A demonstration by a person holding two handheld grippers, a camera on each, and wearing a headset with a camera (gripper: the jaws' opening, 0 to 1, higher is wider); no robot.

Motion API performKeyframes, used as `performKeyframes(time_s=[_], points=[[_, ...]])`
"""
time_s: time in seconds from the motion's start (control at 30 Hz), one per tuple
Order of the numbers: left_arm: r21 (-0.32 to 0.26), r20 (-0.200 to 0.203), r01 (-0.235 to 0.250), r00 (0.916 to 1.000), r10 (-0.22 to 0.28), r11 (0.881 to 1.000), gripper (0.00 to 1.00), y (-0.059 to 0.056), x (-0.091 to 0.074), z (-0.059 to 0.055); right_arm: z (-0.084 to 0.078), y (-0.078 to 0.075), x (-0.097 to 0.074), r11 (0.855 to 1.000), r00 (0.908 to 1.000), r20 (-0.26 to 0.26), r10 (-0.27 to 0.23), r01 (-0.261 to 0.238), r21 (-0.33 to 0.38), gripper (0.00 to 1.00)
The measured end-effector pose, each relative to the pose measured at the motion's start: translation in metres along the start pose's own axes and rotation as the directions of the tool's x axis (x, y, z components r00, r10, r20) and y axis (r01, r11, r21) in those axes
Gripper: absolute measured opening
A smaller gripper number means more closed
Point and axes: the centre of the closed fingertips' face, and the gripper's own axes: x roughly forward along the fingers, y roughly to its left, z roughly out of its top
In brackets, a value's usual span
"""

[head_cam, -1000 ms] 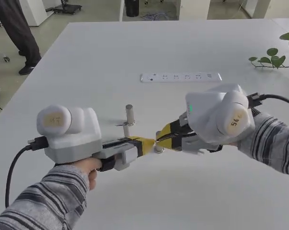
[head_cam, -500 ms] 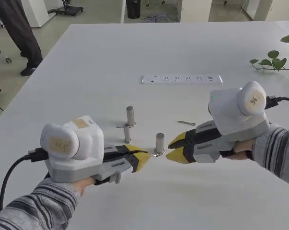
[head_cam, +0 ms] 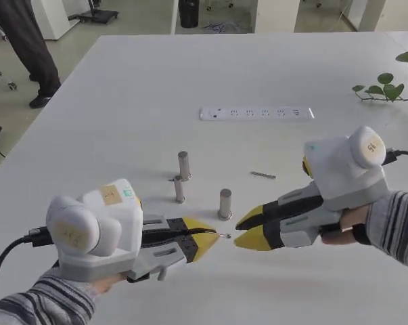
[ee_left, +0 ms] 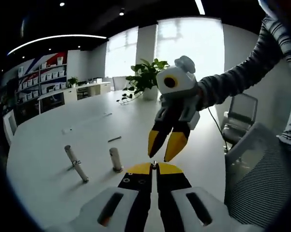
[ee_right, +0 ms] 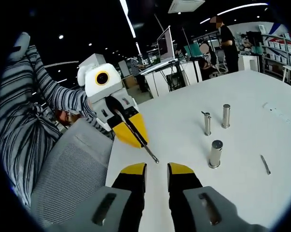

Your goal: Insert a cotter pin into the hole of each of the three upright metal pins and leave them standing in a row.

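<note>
Three upright metal pins stand on the white table: a far pin (head_cam: 183, 164), a thinner pin (head_cam: 179, 189) with a cotter pin through its top, and a near pin (head_cam: 225, 203). My left gripper (head_cam: 209, 239) is shut on a cotter pin (head_cam: 223, 235) whose tip pokes out toward the right, short of the near pin. In the right gripper view that held cotter pin (ee_right: 148, 151) juts from the left gripper (ee_right: 128, 128). My right gripper (head_cam: 243, 231) stands open just right of it, with nothing between its jaws. The near pin (ee_right: 215, 153) is right of my right gripper (ee_right: 155, 170).
A loose cotter pin (head_cam: 263, 175) lies on the table right of the upright pins. A white power strip (head_cam: 256, 112) lies farther back. Plant leaves (head_cam: 392, 82) reach in at the right edge. A person (head_cam: 28, 47) stands beyond the table's far left corner.
Both grippers have drawn back from the near pin toward me. The left still carries the cotter pin, and the right has moved off to the right with its jaws apart.
</note>
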Motion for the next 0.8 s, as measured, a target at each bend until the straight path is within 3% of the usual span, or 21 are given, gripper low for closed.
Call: performKeyframes(time_s=[0.07, 0.2, 0.37, 0.57, 0.8], points=[[-0.02, 0.013, 0.031, 0.9994, -0.031, 0.999, 0.0, -0.005, -0.002, 0.002, 0.002, 0.004, 0.002, 1.0, 0.9999, 0.005, 0.014, -0.014, -0.007, 0.12], [-0.042, 0.034, 0.046, 0.9984, -0.044, 0.998, 0.0, -0.007, -0.006, 0.004, 0.006, 0.014, 0.006, 0.998, 0.9982, 0.016, 0.057, -0.057, -0.012, 0.1], [-0.091, 0.074, 0.065, 0.9955, -0.058, 0.994, 0.0, -0.009, -0.008, 0.011, 0.008, 0.015, 0.009, 0.998, 0.9976, 0.03, 0.062, -0.062, -0.008, 0.08], [-0.097, 0.067, 0.072, 0.9956, -0.065, 0.993, 0.0, -0.01, -0.007, 0.009, 0.014, 0.017, 0.01, 0.997, 0.9967, 0.039, 0.071, -0.07, -0.031, 0.04], [-0.14, 0.061, 0.092, 0.9946, -0.084, 0.986, 0.0, -0.012, -0.005, 0.007, 0.009, 0.014, 0.008, 0.992, 0.997, -0.022, 0.074, -0.076, -0.102, 0.01]])
